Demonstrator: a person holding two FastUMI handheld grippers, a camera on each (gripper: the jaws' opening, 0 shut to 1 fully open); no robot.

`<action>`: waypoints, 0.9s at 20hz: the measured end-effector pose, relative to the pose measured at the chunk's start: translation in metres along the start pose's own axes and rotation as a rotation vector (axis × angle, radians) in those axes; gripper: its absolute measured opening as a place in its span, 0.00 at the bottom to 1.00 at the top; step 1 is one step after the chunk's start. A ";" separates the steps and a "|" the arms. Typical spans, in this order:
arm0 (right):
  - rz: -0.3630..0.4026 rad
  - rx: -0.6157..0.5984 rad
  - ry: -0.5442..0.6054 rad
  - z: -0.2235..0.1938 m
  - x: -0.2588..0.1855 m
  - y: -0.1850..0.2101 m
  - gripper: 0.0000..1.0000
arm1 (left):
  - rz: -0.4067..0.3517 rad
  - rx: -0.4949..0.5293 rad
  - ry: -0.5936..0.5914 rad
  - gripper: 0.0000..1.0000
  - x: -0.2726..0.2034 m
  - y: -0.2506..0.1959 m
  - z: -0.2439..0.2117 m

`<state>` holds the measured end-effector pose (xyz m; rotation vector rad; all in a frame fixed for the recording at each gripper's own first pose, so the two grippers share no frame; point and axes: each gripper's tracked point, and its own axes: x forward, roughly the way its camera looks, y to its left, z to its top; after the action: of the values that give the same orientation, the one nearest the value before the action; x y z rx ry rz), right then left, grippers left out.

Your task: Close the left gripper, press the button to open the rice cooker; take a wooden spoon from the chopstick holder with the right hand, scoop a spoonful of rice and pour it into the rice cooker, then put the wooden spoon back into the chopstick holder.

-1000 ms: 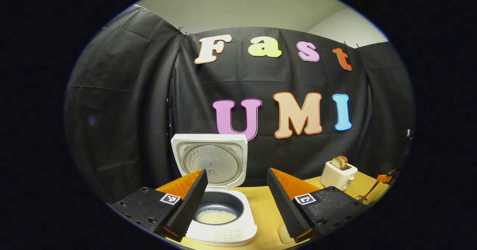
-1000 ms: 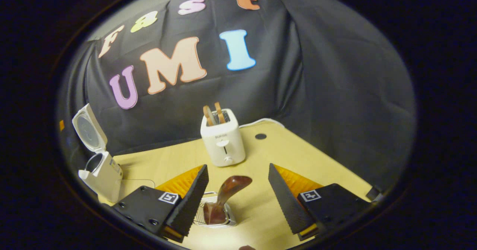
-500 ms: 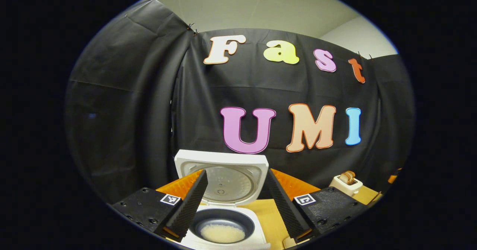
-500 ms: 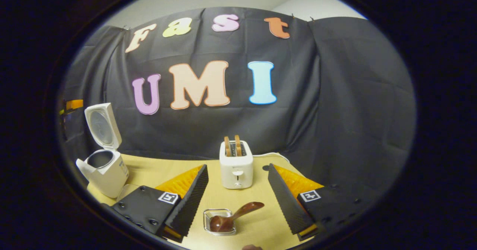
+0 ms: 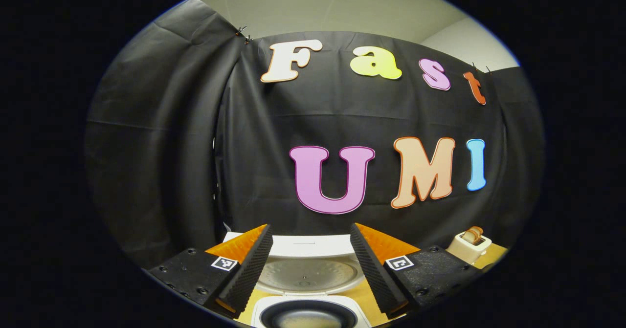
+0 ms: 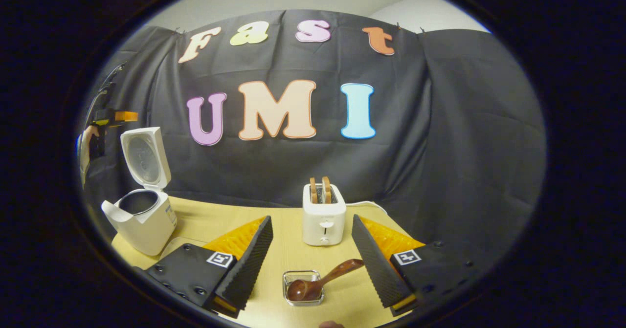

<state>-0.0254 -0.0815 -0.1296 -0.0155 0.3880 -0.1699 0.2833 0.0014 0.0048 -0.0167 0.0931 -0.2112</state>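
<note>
We count one rice cooker (image 6: 142, 210) with its lid up, one wooden spoon (image 6: 320, 281), one toaster (image 6: 323, 214) holding two slices of bread (image 6: 319, 189), and two hand-held grippers. The spoon leans in the chopstick holder (image 6: 303, 287) on the bench (image 6: 288, 250), bowl down, handle tilted toward the right hand-held gripper (image 6: 311, 254), whose fingers stand spread and hold nothing. The toaster stands behind the holder; the cooker sits well apart at the bench's left end. The left hand-held gripper (image 5: 310, 262) is spread too, just above the open cooker (image 5: 308, 313). In the right gripper view, the other gripper (image 6: 110, 120) appears beyond the cooker's lid.
</note>
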 end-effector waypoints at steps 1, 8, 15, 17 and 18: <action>0.000 -0.005 0.003 -0.002 -0.002 0.001 1.00 | -0.003 0.000 0.005 0.93 0.011 0.000 -0.002; -0.053 -0.031 0.007 -0.004 -0.015 -0.015 1.00 | -0.005 0.014 0.040 0.93 0.052 -0.003 -0.027; -0.024 0.003 -0.001 -0.002 -0.015 -0.003 1.00 | -0.005 -0.021 0.089 0.95 0.033 -0.006 -0.032; -0.001 -0.002 -0.009 0.000 -0.016 0.005 1.00 | -0.005 -0.052 0.083 0.95 0.020 -0.005 -0.030; 0.011 -0.005 -0.013 0.001 -0.015 0.009 1.00 | 0.000 -0.063 0.077 0.95 0.012 -0.004 -0.030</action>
<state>-0.0373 -0.0701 -0.1235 -0.0199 0.3753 -0.1581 0.2918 -0.0050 -0.0258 -0.0709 0.1759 -0.2086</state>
